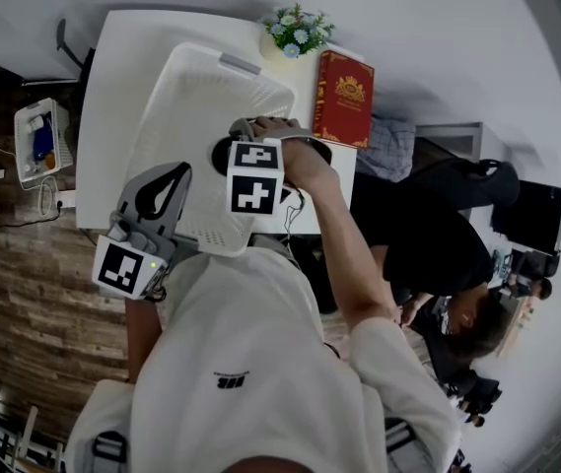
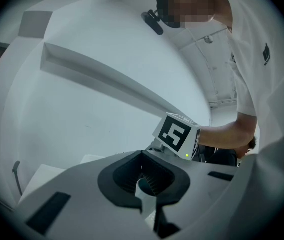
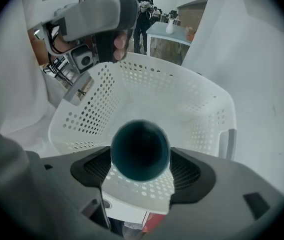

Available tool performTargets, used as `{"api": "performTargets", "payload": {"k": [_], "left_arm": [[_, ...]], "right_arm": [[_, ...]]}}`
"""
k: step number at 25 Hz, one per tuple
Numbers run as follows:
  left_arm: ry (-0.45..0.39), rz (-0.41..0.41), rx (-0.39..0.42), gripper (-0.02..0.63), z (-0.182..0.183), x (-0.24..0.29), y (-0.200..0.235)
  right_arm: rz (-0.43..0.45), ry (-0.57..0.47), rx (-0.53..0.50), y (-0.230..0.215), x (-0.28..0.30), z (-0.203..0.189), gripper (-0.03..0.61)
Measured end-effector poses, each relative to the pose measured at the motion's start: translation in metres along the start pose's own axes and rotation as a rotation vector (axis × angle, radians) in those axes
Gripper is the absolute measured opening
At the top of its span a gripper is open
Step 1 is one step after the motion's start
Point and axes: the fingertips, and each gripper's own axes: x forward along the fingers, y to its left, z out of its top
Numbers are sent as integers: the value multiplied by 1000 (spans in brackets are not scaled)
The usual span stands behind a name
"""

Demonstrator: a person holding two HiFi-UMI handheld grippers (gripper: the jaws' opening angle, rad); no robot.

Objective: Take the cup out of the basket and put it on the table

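Both grippers forward, each clamped on something

The right arm [image 1: 337, 233] reaches out bare from a short white sleeve. Its right gripper [image 3: 140, 160] has its jaws pressed against either side of a dark cup [image 3: 140, 149], whose mouth faces the gripper's camera. The left arm [image 1: 140, 331] is tucked closer to the body. The left gripper [image 2: 144, 185] is angled towards the right one, its jaws nearly together on a thin white piece that looks like the basket rim [image 2: 142, 198]. Each marker cube faces upward.
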Motion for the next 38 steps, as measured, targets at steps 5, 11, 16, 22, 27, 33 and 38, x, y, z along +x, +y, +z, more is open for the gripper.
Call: {"api": "performTargets", "payload": {"k": [5,11,16,22,27,33,38], "left_arm": [[2,-10,7,11,-1,8,-9],[1,-21,25,11,1,14,-20],[6,-27,31,11,1,17,-24],[10,-36,39,11,1,19,-29],[11,-49,45,11,2,22,-33],[10,-78,65,11,4,25,-38],[8,-104,84,11,4,28,-42]], "right_arm": [[-10,-28,1,4,-14,-7,376],[-26,-71,-3,11,-32,-10,376],[-42,-103,-10,13,-46,-10,376],[-69,-134,-15,14,-64,-8,374],[-95,-153,-14,15,-78,-9,373],[-121,-165,-6,18,-92,-11,371],[-135,-165,8,22,-100,-16,370]]}}
